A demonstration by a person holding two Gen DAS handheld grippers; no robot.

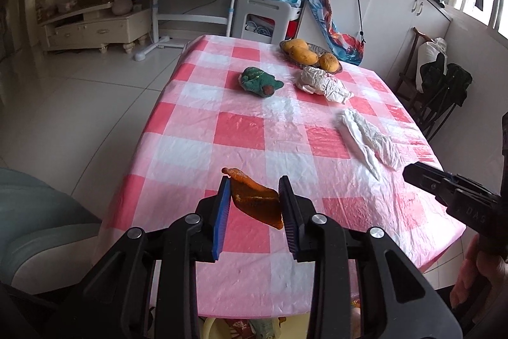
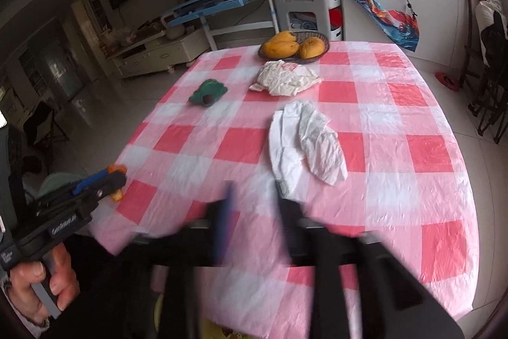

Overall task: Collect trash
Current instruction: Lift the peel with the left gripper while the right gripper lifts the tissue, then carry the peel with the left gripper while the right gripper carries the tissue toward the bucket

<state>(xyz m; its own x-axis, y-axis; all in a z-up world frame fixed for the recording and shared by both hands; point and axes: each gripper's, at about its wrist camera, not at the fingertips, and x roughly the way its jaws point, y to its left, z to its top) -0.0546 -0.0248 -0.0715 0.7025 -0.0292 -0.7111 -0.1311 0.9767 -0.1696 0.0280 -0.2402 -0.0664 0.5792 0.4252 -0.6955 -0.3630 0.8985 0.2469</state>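
Observation:
An orange-brown fruit peel [image 1: 254, 202] hangs between the blue pads of my left gripper [image 1: 254, 180], which is shut on it above the near end of the pink checked table [image 1: 241, 129]. In the right wrist view that gripper [image 2: 116, 177] shows at the left, with the peel [image 2: 118, 196] poking out. My right gripper [image 2: 254, 189] is blurred, with its jaws apart and nothing between them, just short of a white crumpled tissue [image 2: 308, 145]. A crumpled paper wrapper [image 2: 285, 78] lies farther back.
A green plush toy [image 1: 258, 80] lies left of the wrapper. A basket of mangoes [image 1: 309, 53] stands at the far edge. A yellow container [image 1: 216, 326] shows under the near table edge. Chairs stand to the right, and a grey seat [image 1: 31, 218] is at the left.

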